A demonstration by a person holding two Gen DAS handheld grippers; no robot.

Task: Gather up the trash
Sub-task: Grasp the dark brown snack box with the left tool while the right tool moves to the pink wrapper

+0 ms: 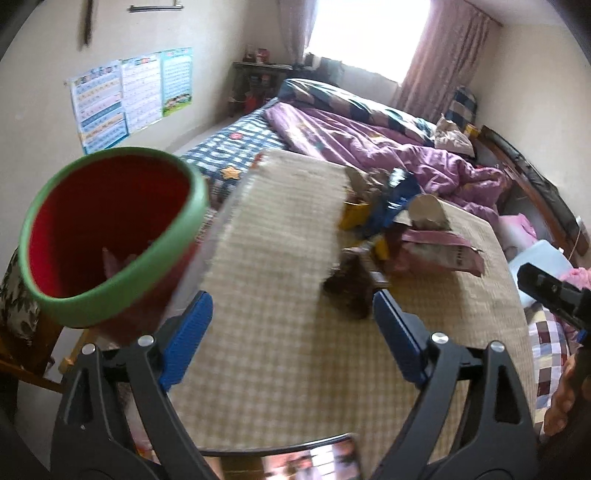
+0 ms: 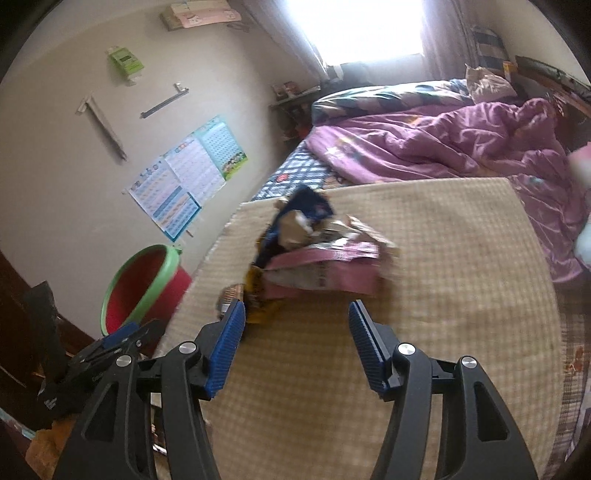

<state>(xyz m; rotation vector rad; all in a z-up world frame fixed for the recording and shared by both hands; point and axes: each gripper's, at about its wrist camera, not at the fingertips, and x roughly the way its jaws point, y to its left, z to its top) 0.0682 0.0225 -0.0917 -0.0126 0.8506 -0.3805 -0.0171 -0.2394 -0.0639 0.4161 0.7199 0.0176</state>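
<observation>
A heap of crumpled wrappers [image 1: 388,229] [image 2: 314,251] lies on a beige checked mat [image 1: 280,354] [image 2: 443,280] spread over the bed. A pink and white bag [image 1: 439,251] [image 2: 325,266] is the largest piece, among blue and yellow ones. My left gripper [image 1: 291,299] is open just short of the heap, nothing between its blue pads. My right gripper [image 2: 297,306] is open too, empty, its left finger close to the heap's near edge. A red bin with a green rim [image 1: 122,280] [image 2: 140,284] stands off the mat's left edge, with a pale scrap inside.
A rumpled purple quilt [image 1: 369,136] [image 2: 424,147] and a blue checked sheet [image 1: 229,147] lie beyond the mat. Posters [image 1: 122,96] hang on the left wall. A wooden chair [image 1: 22,354] stands by the bin. A bright window [image 2: 362,26] is at the back.
</observation>
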